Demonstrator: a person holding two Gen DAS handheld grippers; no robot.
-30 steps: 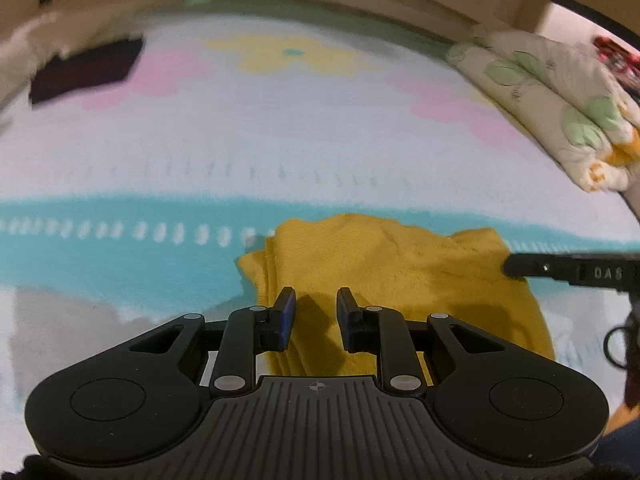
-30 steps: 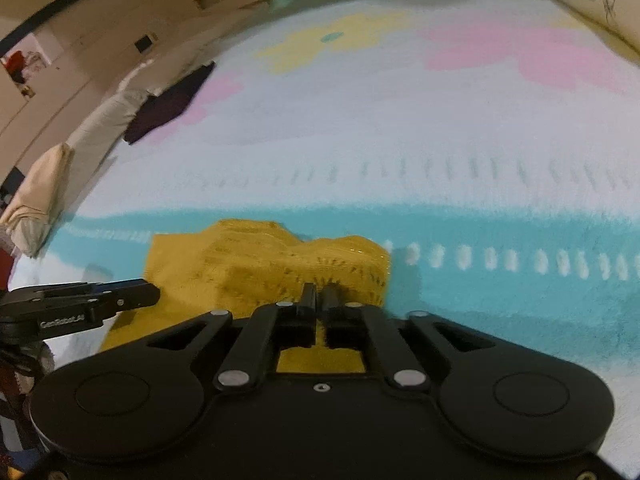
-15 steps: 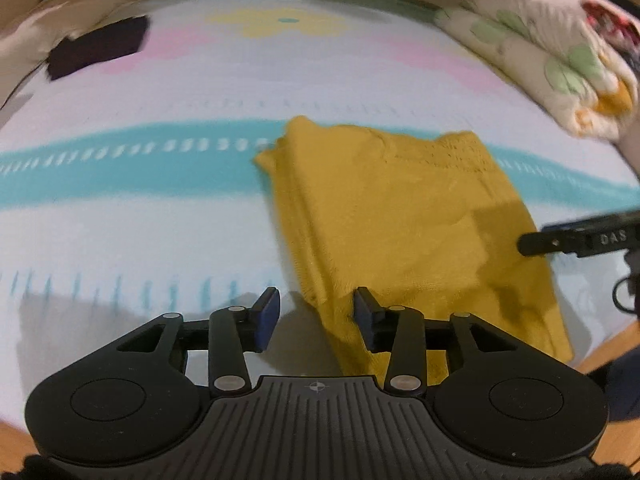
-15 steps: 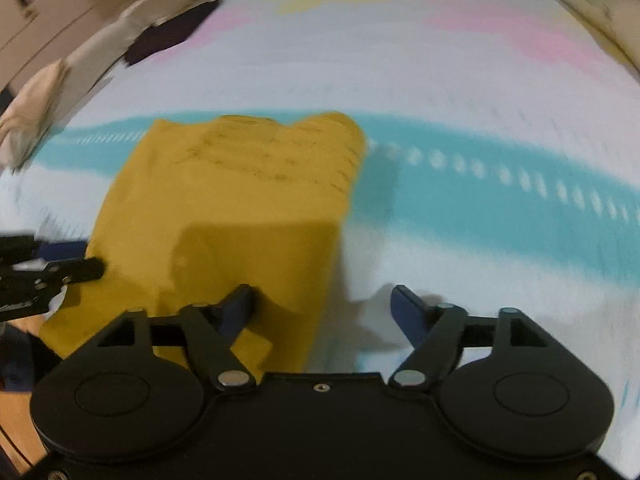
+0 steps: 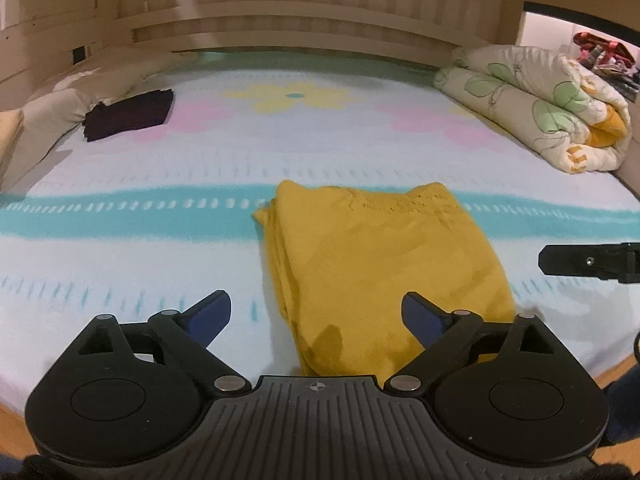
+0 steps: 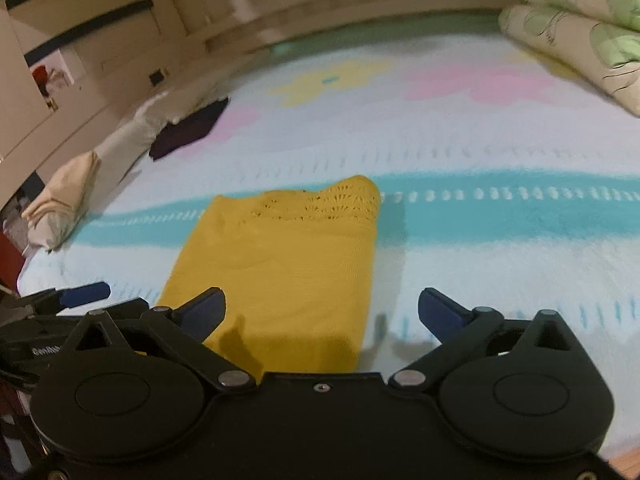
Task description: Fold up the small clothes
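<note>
A mustard-yellow knitted garment (image 5: pixel 380 256) lies folded into a flat rectangle on the bed, near its front edge; it also shows in the right wrist view (image 6: pixel 284 264). My left gripper (image 5: pixel 316 312) is wide open and empty, held back above the garment's near end. My right gripper (image 6: pixel 322 312) is wide open and empty, above the garment's near right corner. The right gripper's finger shows at the right of the left wrist view (image 5: pixel 588 262). The left gripper's blue fingertip (image 6: pixel 84 295) shows at the left of the right wrist view.
The bed cover (image 5: pixel 160 184) is pale with a teal stripe and flower prints. A folded dark garment (image 5: pixel 128 114) lies at the far left by beige pillows (image 6: pixel 60 200). A rolled floral quilt (image 5: pixel 540 108) lies at the far right. A wooden headboard (image 5: pixel 296 32) stands behind.
The right gripper let go of the yellow garment and both grippers opened wide. Both pulled back and up from the garment, which now lies flat and folded.
</note>
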